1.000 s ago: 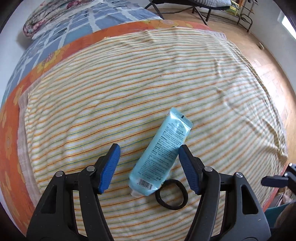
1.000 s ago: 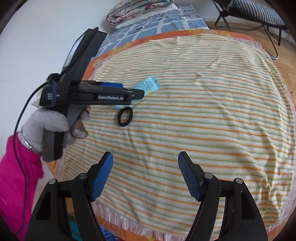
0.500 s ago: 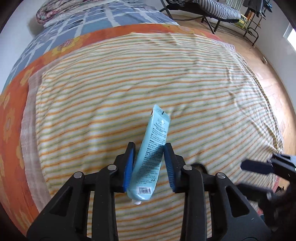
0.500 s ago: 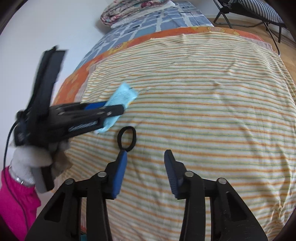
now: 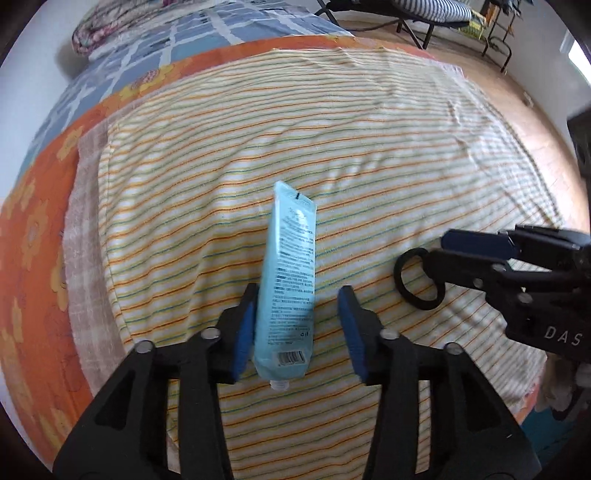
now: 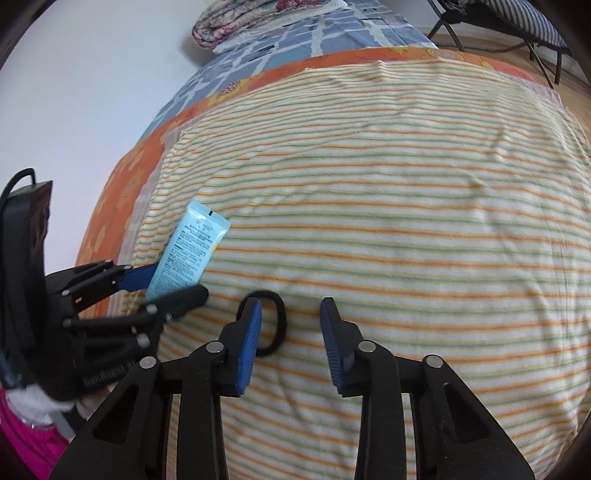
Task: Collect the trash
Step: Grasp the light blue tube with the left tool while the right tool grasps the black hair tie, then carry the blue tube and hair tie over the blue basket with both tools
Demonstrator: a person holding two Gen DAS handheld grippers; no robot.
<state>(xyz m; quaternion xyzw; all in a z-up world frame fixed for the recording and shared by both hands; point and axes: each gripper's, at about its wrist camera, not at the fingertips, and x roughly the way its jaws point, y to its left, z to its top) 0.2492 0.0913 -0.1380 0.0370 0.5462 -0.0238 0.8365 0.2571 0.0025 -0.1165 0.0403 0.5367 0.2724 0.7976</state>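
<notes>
A light blue tube [image 5: 290,284] stands between the jaws of my left gripper [image 5: 299,328], leaning on the left pad [image 5: 245,328], with a gap to the right pad; the jaws are partly open around it. It also shows in the right wrist view [image 6: 188,254]. A black hair tie [image 6: 271,325] lies on the striped blanket [image 6: 406,221]. My right gripper [image 6: 291,339] is open, its left pad over the tie. In the left wrist view the tie [image 5: 417,284] lies under the right gripper's tips [image 5: 476,254].
The bed has an orange flowered sheet [image 5: 33,236], a blue checked cover [image 5: 155,44] and a folded quilt [image 6: 258,18] at its far end. A folding chair [image 5: 424,14] stands on the wooden floor beyond. A wall runs along the bed's left side.
My left gripper shut on the tube and lifted it, then its jaws widened again with the tube leaning left. My right gripper narrowed and moved forward onto the hair tie.
</notes>
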